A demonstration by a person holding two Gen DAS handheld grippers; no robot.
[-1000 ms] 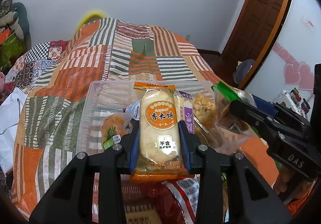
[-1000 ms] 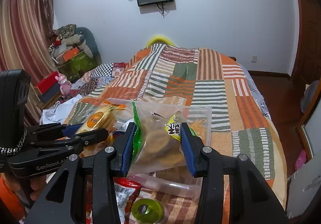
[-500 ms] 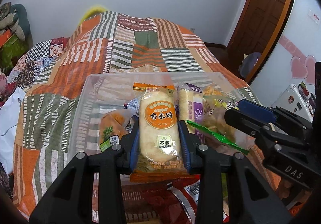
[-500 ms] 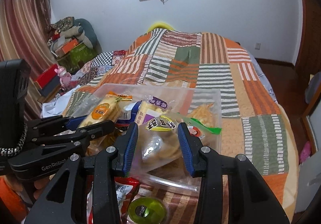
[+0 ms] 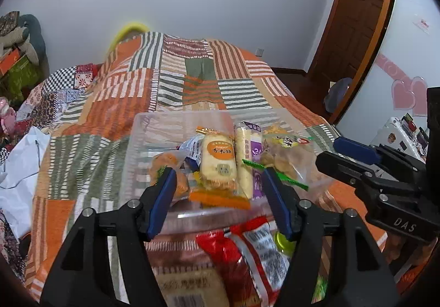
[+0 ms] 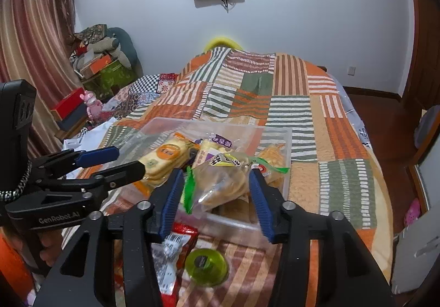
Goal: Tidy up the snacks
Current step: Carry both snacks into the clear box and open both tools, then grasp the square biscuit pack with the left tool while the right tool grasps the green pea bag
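On the patchwork bedspread (image 5: 170,87) sits a clear plastic bin (image 5: 143,147) with several snack packs inside. From the left wrist view, the left gripper (image 5: 220,191) hovers at the bin's near rim, its jaws having just been opening; the blue pads (image 5: 162,197) now stand wide apart and press on nothing. Between them, at 12 o'clock from the gripper, the rice cracker pack (image 5: 218,161) with the orange round label lies in the bin, free of both pads, its orange end seal resting near the front wall. Just at 3 o'clock from it stands a purple-and-white pack (image 5: 247,158), and further toward 2 o'clock a clear cookie bag (image 5: 283,155) with a green edge. An orange snack (image 5: 167,164) lies at 9 o'clock from the cracker pack.

From the right wrist view, the right gripper (image 6: 217,197) also has jaws that have just been opening; they stand moderately apart around the cookie bag (image 6: 222,180), which rests in the bin (image 6: 275,136) with gaps showing beside both pads. The left gripper (image 6: 110,164) reaches in from 9 o'clock beside the cracker pack (image 6: 165,158).

Outside the bin, at 6 o'clock, a red pack (image 5: 247,249) and a green round lid (image 6: 206,267) lie on the bedspread (image 6: 343,183).
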